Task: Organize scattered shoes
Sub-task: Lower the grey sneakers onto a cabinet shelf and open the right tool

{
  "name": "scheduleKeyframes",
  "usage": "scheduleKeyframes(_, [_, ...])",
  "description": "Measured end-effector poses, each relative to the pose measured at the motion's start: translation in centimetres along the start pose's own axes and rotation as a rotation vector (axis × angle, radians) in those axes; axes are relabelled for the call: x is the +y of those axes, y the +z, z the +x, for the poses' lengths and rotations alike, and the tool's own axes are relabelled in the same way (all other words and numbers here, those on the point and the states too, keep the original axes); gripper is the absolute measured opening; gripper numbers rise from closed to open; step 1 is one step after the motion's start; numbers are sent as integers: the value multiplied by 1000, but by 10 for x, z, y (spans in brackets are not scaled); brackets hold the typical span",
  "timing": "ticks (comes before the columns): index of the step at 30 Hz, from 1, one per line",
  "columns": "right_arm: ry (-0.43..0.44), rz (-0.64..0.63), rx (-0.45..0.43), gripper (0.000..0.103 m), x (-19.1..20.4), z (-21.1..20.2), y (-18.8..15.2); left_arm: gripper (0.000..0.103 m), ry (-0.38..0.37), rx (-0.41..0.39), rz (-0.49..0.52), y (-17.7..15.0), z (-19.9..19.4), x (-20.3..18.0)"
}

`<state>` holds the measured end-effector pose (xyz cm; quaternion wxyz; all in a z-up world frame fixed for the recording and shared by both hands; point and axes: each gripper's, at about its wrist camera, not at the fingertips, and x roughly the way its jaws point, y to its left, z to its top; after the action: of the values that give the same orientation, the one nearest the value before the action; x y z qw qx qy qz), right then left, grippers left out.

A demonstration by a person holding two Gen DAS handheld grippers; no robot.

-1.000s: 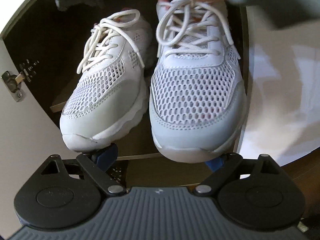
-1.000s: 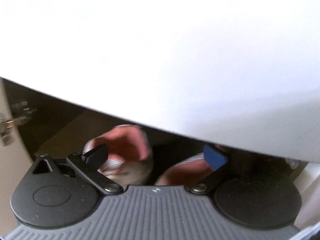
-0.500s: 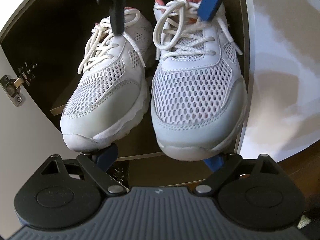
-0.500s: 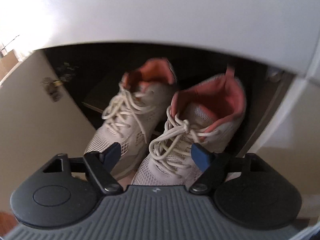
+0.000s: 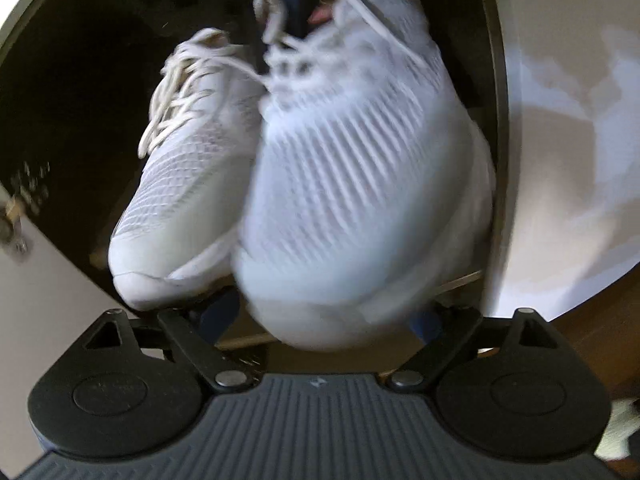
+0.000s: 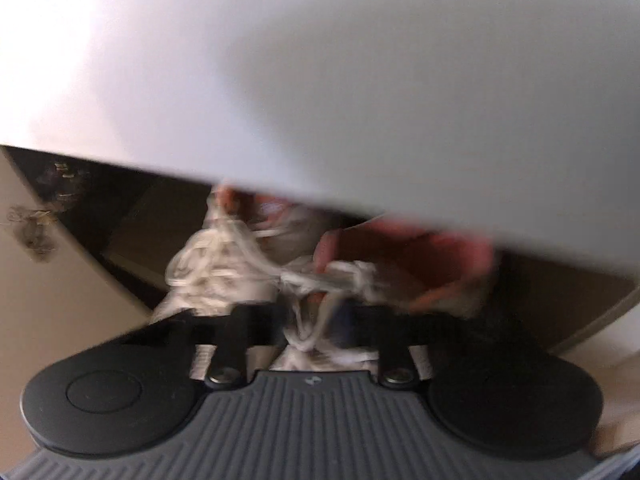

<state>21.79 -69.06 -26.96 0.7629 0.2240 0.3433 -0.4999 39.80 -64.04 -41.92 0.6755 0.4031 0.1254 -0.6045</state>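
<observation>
Two white mesh sneakers with pink linings stand toe-out on a shelf inside a dark cabinet. My left gripper (image 5: 322,318) is low at the shelf's front. Its jaws stand wide and are closing a little, with the right shoe's (image 5: 360,184) blurred toe between them; no pad visibly presses. The left shoe (image 5: 184,184) leans against it. My right gripper (image 6: 314,320) comes from above and is closing on the right shoe's laces (image 6: 344,276) at the tongue, beside the pink collar (image 6: 400,252). One of its blue fingers (image 5: 290,0) shows among the laces. The left shoe (image 6: 216,272) lies to its left.
A white cabinet panel (image 6: 320,80) hangs close over the right wrist view. The wooden shelf edge (image 5: 460,280) runs under the shoes. An open cabinet door (image 5: 40,320) with a hinge stands at left, and a white side panel (image 5: 560,160) at right.
The right gripper dropped onto the right shoe's laces and its jaws narrowed. The right shoe tipped toward the left wrist camera and now leans on the left shoe. The left gripper shifted closer.
</observation>
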Motion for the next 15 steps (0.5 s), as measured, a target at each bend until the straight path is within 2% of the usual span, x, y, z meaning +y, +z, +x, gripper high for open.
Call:
scheduleKeyframes(2, [-6, -28, -25, 15, 1, 3, -4, 91, 1, -2, 16, 0, 5, 0])
scheduleKeyframes(4, [5, -49, -30, 19, 2, 5, -8, 91, -1, -4, 22, -1, 7, 5])
scheduleKeyframes(5, [30, -62, -25, 24, 1, 6, -11, 91, -3, -6, 24, -2, 8, 8])
scheduleKeyframes(7, [76, -81, -22, 40, -3, 2, -16, 91, 14, -6, 30, -7, 6, 16])
scheduleKeyframes(8, [96, -111, -32, 60, -6, -5, -22, 91, 16, -3, 32, -9, 4, 19])
scheduleKeyframes(9, [108, -134, -42, 71, -8, -11, -27, 91, 19, 0, 35, -10, 3, 22])
scheduleKeyframes(11, [139, -180, -79, 71, -12, -26, -42, 91, 23, 5, 45, -13, 4, 30])
scheduleKeyframes(13, [116, -213, -108, 69, -12, -28, -54, 91, 18, 6, 55, -12, 6, 34])
scheduleKeyframes(14, [85, -210, -106, 57, -12, -22, -57, 91, 17, 4, 60, -12, 6, 35])
scheduleKeyframes(15, [65, -195, -93, 35, -14, -15, -57, 91, 16, 0, 63, -11, 6, 36])
